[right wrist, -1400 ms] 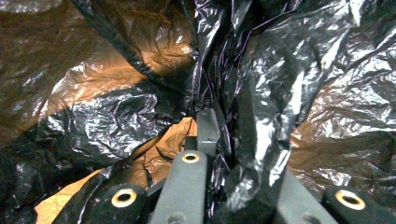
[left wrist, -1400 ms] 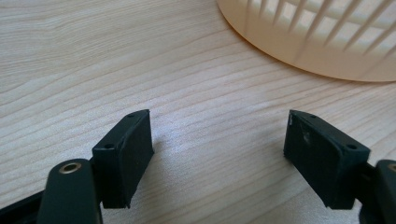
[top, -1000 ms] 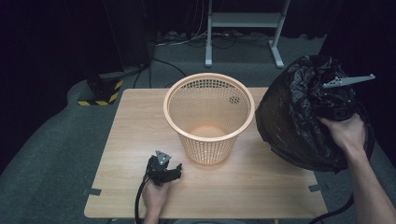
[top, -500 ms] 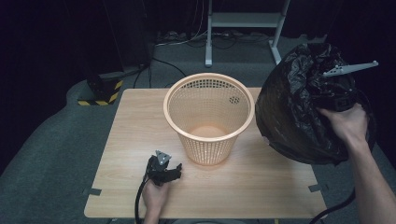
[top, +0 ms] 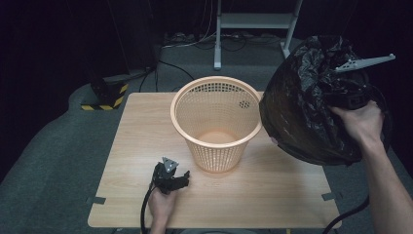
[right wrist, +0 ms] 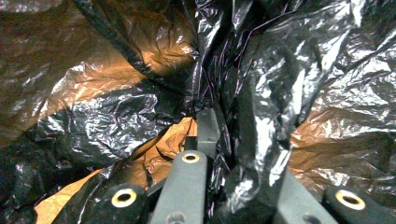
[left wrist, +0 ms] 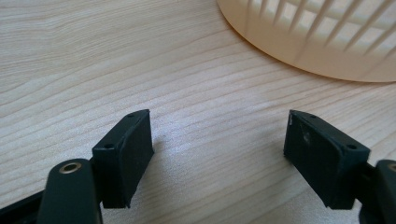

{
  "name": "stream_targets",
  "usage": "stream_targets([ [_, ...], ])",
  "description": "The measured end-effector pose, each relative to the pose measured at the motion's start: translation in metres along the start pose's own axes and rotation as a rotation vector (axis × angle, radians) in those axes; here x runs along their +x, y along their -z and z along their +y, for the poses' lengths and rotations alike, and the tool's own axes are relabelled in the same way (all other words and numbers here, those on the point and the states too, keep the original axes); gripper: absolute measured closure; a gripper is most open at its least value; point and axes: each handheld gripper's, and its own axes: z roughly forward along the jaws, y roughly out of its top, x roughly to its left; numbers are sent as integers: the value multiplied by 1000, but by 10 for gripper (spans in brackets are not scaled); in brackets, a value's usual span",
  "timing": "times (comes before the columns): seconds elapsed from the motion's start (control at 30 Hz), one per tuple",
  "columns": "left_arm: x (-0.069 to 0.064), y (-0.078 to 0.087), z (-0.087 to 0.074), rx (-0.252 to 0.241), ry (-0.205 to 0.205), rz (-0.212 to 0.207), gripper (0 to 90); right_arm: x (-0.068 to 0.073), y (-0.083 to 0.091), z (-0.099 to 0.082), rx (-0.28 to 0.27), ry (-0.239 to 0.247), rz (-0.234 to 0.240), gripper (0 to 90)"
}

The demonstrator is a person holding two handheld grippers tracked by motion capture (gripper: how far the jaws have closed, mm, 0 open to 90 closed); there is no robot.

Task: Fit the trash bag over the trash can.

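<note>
At three o'clock my right tongs (top: 351, 90) pinch the black bag (top: 307, 112); the slack film may snag the basket (top: 214, 122) rim. Left tongs (top: 171, 176) rest spread.

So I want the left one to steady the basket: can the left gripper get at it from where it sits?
Probably yes. The left gripper rests open on the table just in front of the basket, with bare wood between them.

A light wooden table (top: 292, 195) carries an orange mesh basket (top: 215, 122) and the resting left gripper (top: 171, 178).
</note>
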Motion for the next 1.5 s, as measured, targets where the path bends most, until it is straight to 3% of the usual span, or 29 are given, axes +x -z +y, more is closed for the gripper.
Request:
stream_targets([
  [0.33, 0, 0, 0, 0, 0, 0, 237, 8, 1, 11, -19, 15, 22, 885],
  [0.77, 0, 0, 0, 0, 0, 0, 237, 24, -11, 26, -28, 42, 67, 885],
  [1.27, 0, 0, 0, 0, 1, -1, 236, 45, -39, 45, -21, 53, 140, 885],
  [1.5, 0, 0, 0, -1, 1, 0, 237, 56, -47, 51, -13, 78, 153, 886],
])
